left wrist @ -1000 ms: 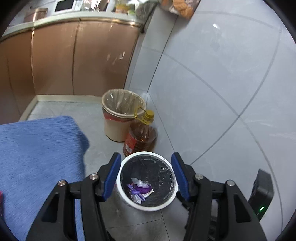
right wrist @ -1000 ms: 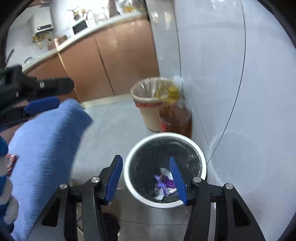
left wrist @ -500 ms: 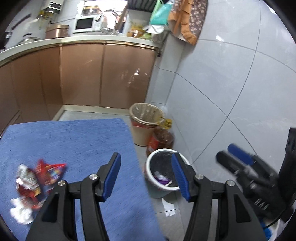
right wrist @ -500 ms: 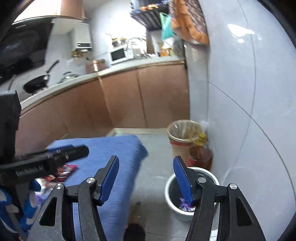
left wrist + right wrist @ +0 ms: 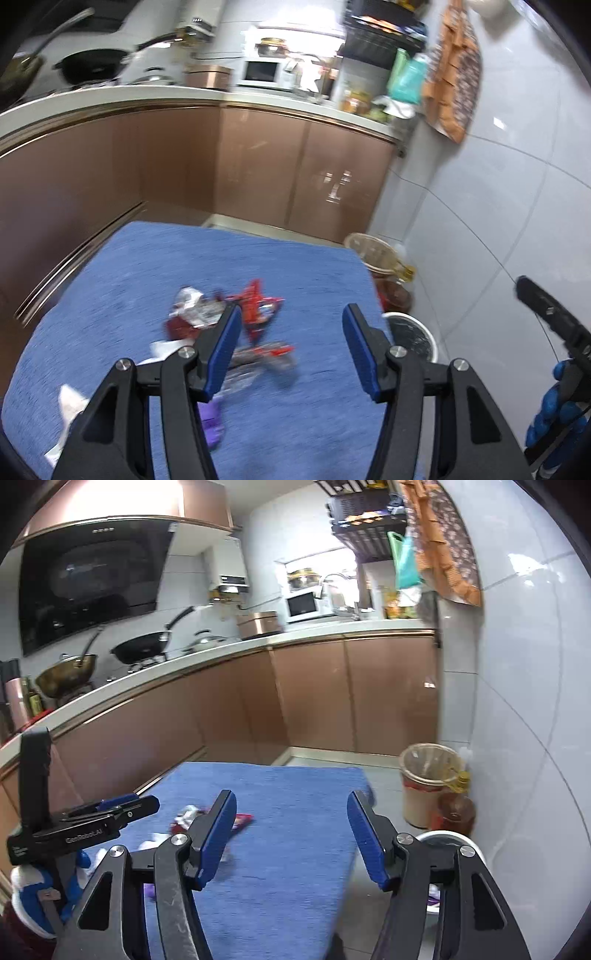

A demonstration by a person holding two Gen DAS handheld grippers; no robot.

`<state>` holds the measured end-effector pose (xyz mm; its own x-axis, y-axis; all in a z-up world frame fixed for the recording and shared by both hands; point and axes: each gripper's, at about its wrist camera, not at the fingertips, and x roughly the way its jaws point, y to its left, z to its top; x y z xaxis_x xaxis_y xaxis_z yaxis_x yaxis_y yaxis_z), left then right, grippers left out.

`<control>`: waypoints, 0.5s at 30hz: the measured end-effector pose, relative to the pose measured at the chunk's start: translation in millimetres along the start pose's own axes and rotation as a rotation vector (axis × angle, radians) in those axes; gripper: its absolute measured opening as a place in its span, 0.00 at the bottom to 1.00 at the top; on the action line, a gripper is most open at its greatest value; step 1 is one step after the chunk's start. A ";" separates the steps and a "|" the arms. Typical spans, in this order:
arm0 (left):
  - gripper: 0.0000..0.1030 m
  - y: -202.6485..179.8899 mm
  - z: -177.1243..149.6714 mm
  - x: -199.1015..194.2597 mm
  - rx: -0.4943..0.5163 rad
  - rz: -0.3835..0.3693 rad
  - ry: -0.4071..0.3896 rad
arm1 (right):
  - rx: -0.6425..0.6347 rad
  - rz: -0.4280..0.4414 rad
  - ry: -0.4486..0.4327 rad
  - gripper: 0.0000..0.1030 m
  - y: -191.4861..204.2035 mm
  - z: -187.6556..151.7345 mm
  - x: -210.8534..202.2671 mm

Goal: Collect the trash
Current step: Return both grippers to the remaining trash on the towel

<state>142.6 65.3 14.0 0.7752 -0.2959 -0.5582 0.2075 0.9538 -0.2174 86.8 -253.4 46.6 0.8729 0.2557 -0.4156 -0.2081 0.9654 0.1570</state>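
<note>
Blue cloth covered the surface [image 5: 303,435], with wrappers [image 5: 255,317] heaped near its left edge and the white bin [image 5: 413,338] on the floor off its right edge. Both the left gripper [image 5: 291,350] and right gripper [image 5: 291,834] hung empty, jaws spread. Next, probably, came lowering onto a wrapper.

A kitchen with copper-brown cabinets [image 5: 314,701] under a pale counter [image 5: 221,648]. At ten o'clock, a black wok [image 5: 142,650] on the stove; at twelve, a white microwave [image 5: 303,605]. At three o'clock, an oil bottle [image 5: 456,805] beside the tiled wall [image 5: 524,701].
</note>
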 end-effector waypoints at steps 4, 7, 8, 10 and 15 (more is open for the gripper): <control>0.54 40.0 -3.9 -14.1 -0.060 0.058 -0.016 | -0.019 0.052 -0.004 0.59 20.3 6.9 0.8; 0.54 66.9 -5.1 -23.1 -0.099 0.100 -0.035 | -0.030 0.068 -0.008 0.60 31.7 6.9 -0.2; 0.54 74.2 -6.1 -25.6 -0.108 0.110 -0.039 | -0.031 0.077 -0.008 0.60 34.5 7.9 2.2; 0.56 88.2 -7.8 -28.2 -0.136 0.124 -0.046 | -0.030 0.086 -0.003 0.61 39.1 6.2 4.9; 0.60 112.6 -15.3 -17.3 -0.185 0.143 -0.028 | -0.021 0.120 0.043 0.61 46.9 -1.4 25.1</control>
<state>143.5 177.0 -13.0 0.8056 -0.1547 -0.5719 -0.0160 0.9592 -0.2821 98.4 -201.7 42.2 0.8218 0.3708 -0.4327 -0.3195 0.9286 0.1890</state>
